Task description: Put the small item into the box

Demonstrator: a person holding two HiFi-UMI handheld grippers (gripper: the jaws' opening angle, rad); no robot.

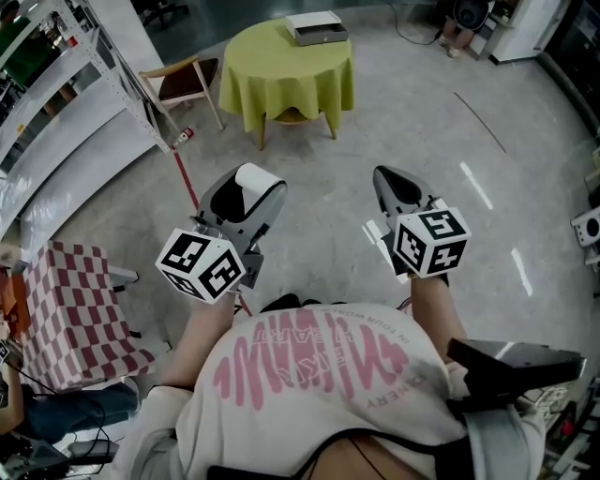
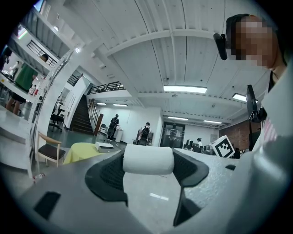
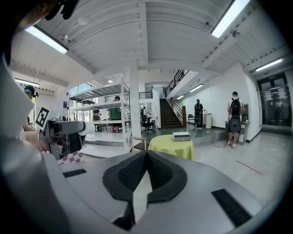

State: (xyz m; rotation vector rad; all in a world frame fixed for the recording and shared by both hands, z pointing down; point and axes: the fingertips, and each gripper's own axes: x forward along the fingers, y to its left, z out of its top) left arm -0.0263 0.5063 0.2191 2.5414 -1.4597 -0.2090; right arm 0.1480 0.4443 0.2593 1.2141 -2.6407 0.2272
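White small item point(image 2: 149, 159) sits crosswise between the jaws of my left gripper point(image 1: 242, 197), pinched at its middle, both ends poking out. The box point(image 1: 316, 28) is well off at twelve o'clock, up on the yellow tabletop point(image 1: 281, 89), so there's a walk ahead. Risk one: the item looks soft and round, and I reckon a jolt mid-stride could roll it out of the grip onto the floor point(image 1: 422, 103). Risk two: the wooden chair point(image 1: 183, 84) at eleven o'clock crowds the approach. My right gripper point(image 1: 398, 183) is closed on nothing, so no quick backup catch
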